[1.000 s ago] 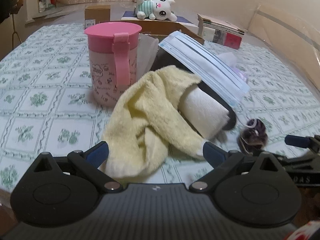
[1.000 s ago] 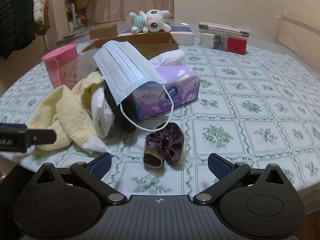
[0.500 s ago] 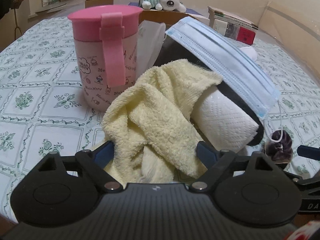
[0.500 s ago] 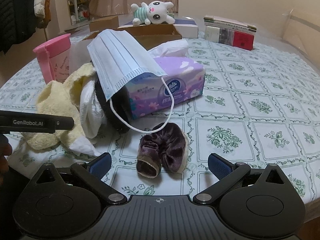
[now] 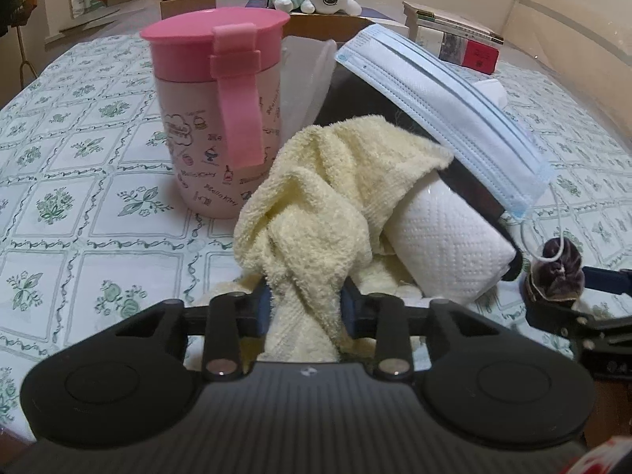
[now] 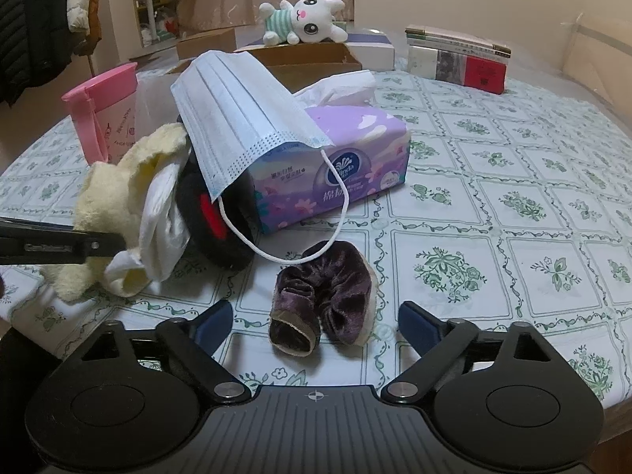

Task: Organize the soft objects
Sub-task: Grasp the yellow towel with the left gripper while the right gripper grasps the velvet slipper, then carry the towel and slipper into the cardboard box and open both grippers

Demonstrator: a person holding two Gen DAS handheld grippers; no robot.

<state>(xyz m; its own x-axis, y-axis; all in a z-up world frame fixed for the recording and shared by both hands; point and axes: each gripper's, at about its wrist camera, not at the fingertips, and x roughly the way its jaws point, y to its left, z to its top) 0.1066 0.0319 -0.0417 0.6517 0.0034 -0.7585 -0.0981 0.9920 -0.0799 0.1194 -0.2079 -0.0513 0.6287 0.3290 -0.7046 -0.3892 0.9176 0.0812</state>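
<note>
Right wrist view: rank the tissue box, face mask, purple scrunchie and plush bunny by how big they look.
1. tissue box and face mask, too alike to rank
2. purple scrunchie, though nearest the camera
3. plush bunny, farthest away

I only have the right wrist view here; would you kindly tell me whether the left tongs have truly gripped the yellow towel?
Observer: Yes. In the left wrist view the left tongs have just been closing, and their pads now pinch a hanging fold of the yellow towel.
Operator: What is the white thing beside it?
Observer: A roll of embossed paper towel, lying tilted with the towel draped over its upper end.
Operator: How does the pink cup stand?
Observer: The pink cup is upright, lid on, with its strap hanging down the side.
</note>
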